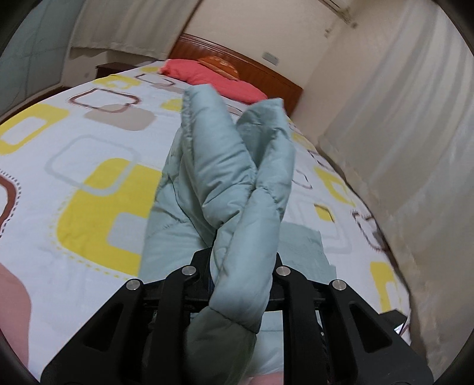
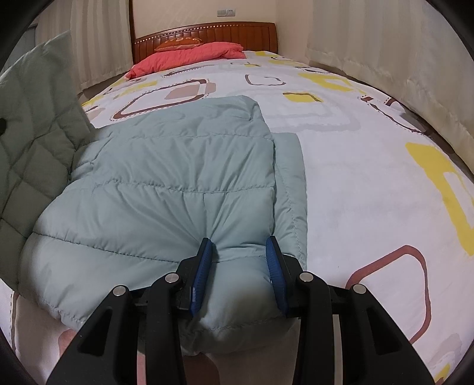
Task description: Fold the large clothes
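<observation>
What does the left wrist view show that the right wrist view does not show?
Only the left wrist view: the left claw shut on a raised, bunched part of the padded jacket, and an air conditioner high on the wall. Only the right wrist view: the right claw shut on the jacket's near edge, the jacket lying flat, its blue pads. Both: the patterned bed, red pillow, wooden headboard.

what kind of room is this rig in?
A bedroom, almost certainly: a bed with a patterned sheet, a wooden headboard with a red pillow against it, and pale curtains along the side. A quilted jacket lies on the sheet.
</observation>
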`<action>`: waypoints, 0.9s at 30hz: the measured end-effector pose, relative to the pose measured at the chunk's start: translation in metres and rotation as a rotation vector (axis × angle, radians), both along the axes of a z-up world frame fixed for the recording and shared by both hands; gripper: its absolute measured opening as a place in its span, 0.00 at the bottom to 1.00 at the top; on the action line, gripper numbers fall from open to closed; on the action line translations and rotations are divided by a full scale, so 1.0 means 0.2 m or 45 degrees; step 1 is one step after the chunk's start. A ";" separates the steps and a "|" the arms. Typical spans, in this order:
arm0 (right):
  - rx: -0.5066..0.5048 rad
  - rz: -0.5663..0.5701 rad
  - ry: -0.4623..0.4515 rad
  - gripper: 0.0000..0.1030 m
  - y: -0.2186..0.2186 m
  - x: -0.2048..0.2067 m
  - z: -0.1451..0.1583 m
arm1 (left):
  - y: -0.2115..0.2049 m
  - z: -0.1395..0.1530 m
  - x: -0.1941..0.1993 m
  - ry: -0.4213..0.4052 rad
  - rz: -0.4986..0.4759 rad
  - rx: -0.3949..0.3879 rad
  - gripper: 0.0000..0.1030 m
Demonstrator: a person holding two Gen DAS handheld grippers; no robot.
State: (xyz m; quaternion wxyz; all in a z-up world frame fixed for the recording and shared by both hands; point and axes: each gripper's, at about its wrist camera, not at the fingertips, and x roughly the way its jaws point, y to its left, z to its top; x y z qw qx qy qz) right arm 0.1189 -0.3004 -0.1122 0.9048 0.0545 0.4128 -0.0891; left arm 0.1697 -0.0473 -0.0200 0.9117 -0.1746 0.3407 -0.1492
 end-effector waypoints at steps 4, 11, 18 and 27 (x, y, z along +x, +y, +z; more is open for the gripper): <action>0.013 0.001 -0.006 0.37 -0.01 0.00 0.00 | -0.13 -0.06 0.01 0.015 -0.061 0.090 0.17; 0.023 0.004 -0.012 0.37 -0.02 -0.01 0.00 | -0.31 -0.21 0.02 0.075 -0.143 0.203 0.17; 0.029 0.004 -0.014 0.37 -0.02 0.00 -0.01 | -0.43 -0.32 0.00 0.072 -0.189 0.315 0.17; 0.028 0.004 -0.014 0.37 -0.02 -0.01 -0.01 | -0.54 -0.40 -0.02 0.038 -0.243 0.391 0.17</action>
